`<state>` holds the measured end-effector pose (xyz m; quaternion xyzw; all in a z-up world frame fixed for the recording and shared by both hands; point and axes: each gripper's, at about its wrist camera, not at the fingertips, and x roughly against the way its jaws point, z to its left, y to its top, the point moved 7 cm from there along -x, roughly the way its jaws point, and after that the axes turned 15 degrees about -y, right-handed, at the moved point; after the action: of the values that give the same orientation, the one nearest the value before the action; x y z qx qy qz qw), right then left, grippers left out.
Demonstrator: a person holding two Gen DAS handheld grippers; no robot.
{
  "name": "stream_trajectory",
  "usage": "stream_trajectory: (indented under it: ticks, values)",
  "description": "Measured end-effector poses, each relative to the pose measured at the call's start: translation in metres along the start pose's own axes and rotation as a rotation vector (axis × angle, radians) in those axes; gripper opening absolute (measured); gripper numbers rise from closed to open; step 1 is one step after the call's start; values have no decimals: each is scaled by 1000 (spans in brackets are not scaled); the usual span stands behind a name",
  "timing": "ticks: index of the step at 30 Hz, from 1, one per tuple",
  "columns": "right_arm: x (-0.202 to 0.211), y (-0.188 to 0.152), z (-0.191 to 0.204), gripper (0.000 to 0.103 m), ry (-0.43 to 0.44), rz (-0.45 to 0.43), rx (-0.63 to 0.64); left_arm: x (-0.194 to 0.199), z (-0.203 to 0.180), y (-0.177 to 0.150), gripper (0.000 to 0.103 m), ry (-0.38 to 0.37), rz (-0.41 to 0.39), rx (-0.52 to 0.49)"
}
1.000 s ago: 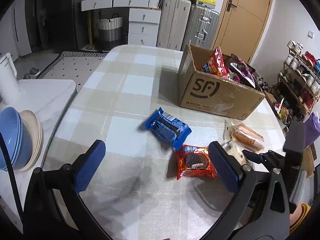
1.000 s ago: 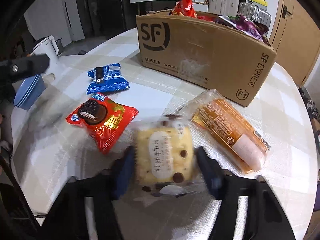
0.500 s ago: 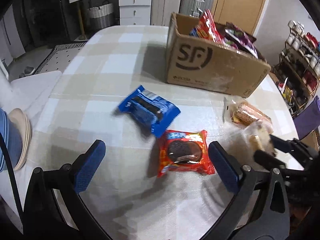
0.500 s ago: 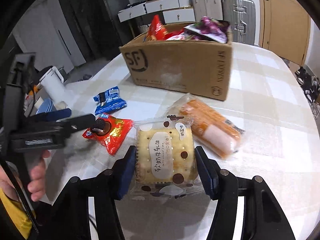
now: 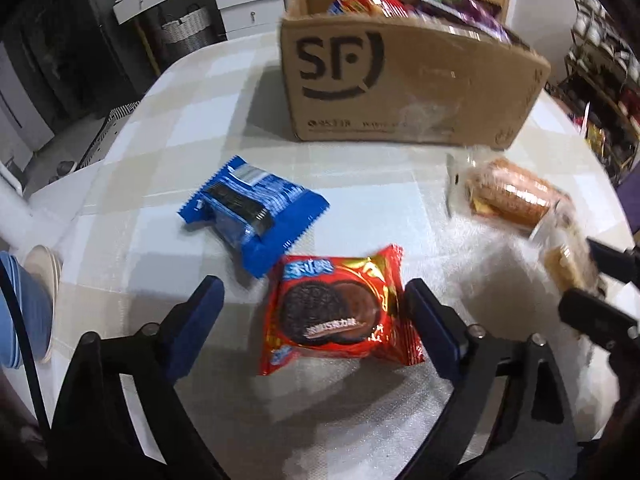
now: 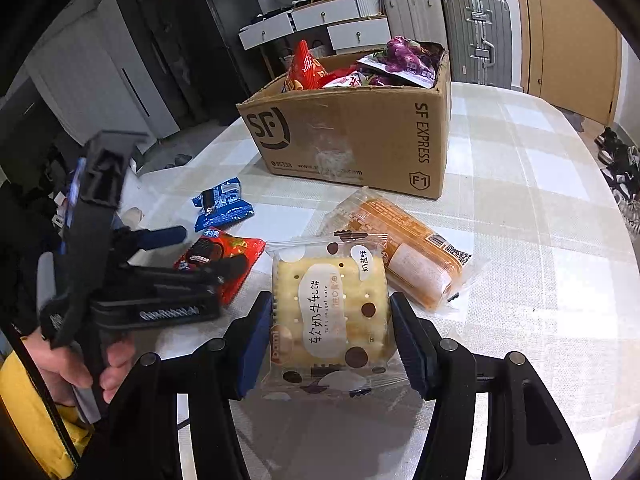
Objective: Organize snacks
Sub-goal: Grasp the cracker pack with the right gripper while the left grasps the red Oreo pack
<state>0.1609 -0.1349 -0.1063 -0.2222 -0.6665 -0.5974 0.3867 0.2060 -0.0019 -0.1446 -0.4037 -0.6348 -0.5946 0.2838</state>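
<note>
Blue pads of my right gripper (image 6: 331,338) clamp the nougat cracker pack (image 6: 329,312) at lower centre; my left gripper (image 5: 314,312) stands apart around the red Oreo pack (image 5: 334,312).

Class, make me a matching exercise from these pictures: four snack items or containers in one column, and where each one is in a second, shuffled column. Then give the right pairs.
Column 1
1. cracker pack
2. red Oreo pack
3. blue pack
4. purple bag

Column 2
A. inside the SF box
B. gripped between the right gripper jaws
C. on the table, between the open left gripper jaws
D. on the table, between the red pack and the box

Pairs: 1-B, 2-C, 3-D, 4-A
</note>
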Motion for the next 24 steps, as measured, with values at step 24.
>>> stream_trajectory:
  ticks: [24]
  values:
    - [7, -6, -8, 59, 33, -4, -77, 55, -6, -29, 47, -169, -68, 25]
